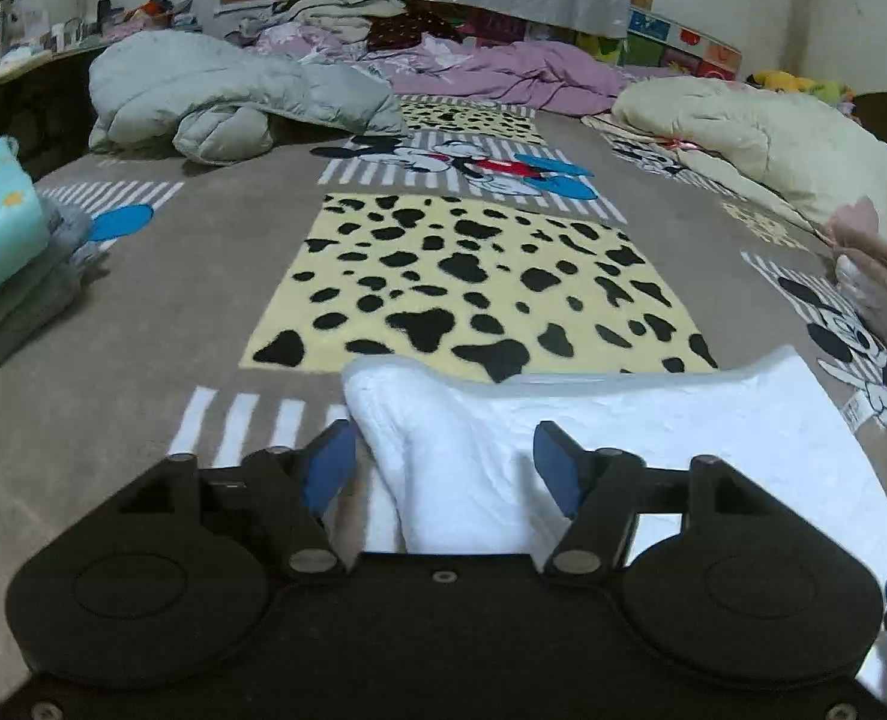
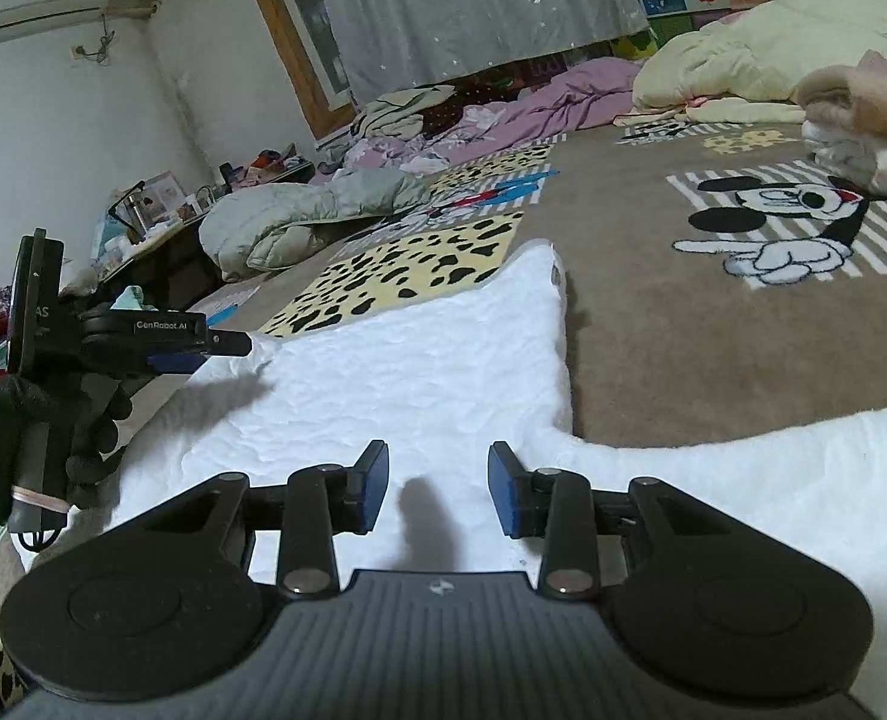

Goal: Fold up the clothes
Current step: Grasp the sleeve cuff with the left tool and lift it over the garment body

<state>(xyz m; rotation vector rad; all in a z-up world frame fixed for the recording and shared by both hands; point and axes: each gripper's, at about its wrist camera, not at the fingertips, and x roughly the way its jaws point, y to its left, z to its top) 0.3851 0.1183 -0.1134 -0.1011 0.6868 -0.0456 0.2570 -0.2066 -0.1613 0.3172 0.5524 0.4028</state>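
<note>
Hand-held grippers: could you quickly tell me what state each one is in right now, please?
Left hand-held gripper: open, fingers either side of a raised fold of the white garment, not clamped.
Right hand-held gripper: open, over the white garment, holding nothing.

Off-white walls (image 2: 53, 138), with an air conditioner (image 2: 38, 3) mounted high at left. Wood-framed window (image 2: 281, 30) behind a grey speckled curtain (image 2: 467, 0). Beside the bed, a dark, cluttered side table (image 2: 161, 240).

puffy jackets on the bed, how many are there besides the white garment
2. A grey-green puffy jacket lies crumpled at the far left of the bed; a cream puffy jacket lies at the far right. More may be hidden in the pile of bedding behind.
</note>
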